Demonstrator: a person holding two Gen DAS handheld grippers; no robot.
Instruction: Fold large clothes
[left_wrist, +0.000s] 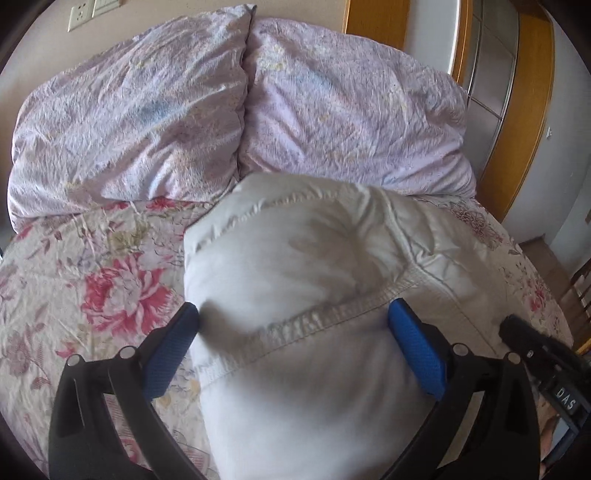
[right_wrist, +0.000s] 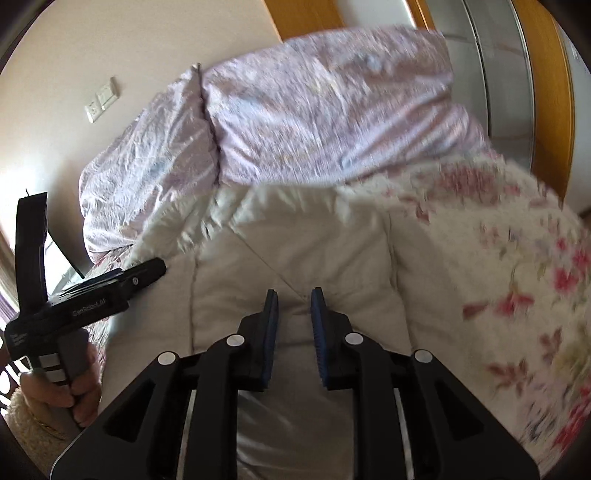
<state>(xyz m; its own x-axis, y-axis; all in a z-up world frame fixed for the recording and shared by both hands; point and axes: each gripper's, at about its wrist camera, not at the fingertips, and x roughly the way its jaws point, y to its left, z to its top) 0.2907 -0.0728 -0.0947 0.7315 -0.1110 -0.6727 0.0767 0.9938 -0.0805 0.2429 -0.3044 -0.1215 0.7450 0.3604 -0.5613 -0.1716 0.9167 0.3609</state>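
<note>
A white padded garment (left_wrist: 303, 280) lies folded into a bundle on the floral bedspread (left_wrist: 92, 277). My left gripper (left_wrist: 293, 314) is open wide, its blue fingers (left_wrist: 173, 350) straddling the bundle's near end by a stitched seam. My right gripper (right_wrist: 294, 295) hovers over the same garment (right_wrist: 295, 251), jaws partly open with a narrow gap and nothing between them. The left gripper shows in the right wrist view (right_wrist: 122, 280), held in a hand at the garment's left edge. The right gripper's tip shows at the right edge of the left wrist view (left_wrist: 535, 343).
Two lilac crumpled pillows (left_wrist: 129, 122) (left_wrist: 351, 118) lie at the head of the bed behind the garment. A wooden door frame (left_wrist: 524, 110) stands at the right. A wall with sockets (left_wrist: 79, 14) is behind the pillows.
</note>
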